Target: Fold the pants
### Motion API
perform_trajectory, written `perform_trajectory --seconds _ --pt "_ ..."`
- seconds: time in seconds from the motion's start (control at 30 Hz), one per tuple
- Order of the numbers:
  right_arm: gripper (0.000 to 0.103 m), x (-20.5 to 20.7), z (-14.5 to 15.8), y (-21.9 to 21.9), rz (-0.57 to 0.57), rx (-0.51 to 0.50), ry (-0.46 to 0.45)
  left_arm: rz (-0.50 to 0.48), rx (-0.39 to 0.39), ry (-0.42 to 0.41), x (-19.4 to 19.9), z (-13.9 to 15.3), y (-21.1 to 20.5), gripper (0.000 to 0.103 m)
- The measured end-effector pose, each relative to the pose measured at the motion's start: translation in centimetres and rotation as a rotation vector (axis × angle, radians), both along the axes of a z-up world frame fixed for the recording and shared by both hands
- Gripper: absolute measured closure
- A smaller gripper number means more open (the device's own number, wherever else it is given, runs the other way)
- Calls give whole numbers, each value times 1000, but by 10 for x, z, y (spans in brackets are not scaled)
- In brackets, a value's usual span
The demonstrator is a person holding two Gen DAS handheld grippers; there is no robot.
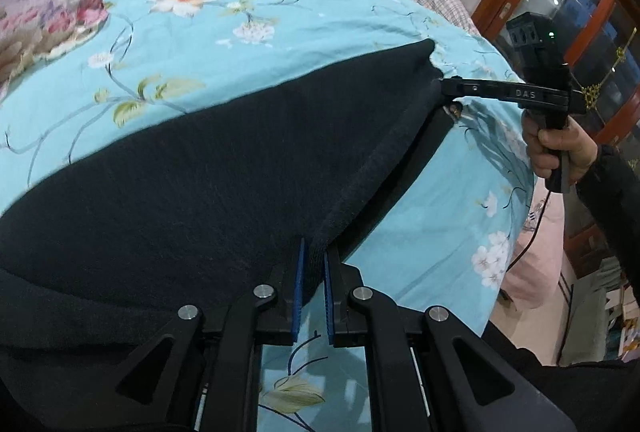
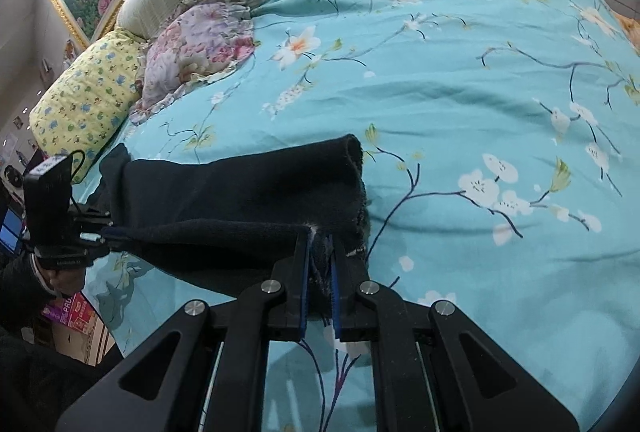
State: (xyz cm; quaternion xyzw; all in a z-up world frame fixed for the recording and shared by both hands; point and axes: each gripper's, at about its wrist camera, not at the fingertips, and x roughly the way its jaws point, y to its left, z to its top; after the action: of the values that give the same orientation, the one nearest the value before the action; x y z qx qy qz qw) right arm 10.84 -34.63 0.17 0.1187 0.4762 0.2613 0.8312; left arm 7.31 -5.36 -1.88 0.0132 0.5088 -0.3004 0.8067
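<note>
Left hand-held gripper [image 1: 314, 272] is clamped narrow on one end of the dark pants' [image 1: 192, 168] edge; right hand-held gripper [image 2: 322, 264] pinches the other end. Edge is stretched between them just above the bed [image 2: 460, 104], evidently to lay the fold squarely.

The left gripper [image 1: 314, 264] points steeply downward, its blue pads clamped tight on dark cloth. The right gripper [image 2: 322, 252] tilts down too — jaws pinched on the same fabric. A hand [image 1: 560, 148] wraps the right gripper's handle, dark sleeve [image 1: 616, 192] behind it.
</note>
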Motion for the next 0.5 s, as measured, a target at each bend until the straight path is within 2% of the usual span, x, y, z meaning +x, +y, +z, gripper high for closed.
perform_trajectory --seconds 0.07,0.17,0.2,0.23,0.27,0.4,0.5 --pt "93 -1 -1 1 -6 -3 13 7 -15 17 -1 -5 3 91" --pt "81 -3 3 2 -39 -2 38 17 -42 36 -3 -7 5 76" --pt "72 -4 5 1 -58 -6 47 19 -46 36 -4 -6 5 73" --pt "57 -5 7 0 -76 -17 48 21 -46 34 -5 -5 5 67" --pt "51 -7 10 0 -97 -30 48 24 -45 34 -7 -4 5 61" --pt "49 -18 32 0 -157 5 -17 43 -37 6 -19 5 11 54" --pt "49 -23 46 13 -153 49 -57 78 -54 -7 -27 14 25 52"
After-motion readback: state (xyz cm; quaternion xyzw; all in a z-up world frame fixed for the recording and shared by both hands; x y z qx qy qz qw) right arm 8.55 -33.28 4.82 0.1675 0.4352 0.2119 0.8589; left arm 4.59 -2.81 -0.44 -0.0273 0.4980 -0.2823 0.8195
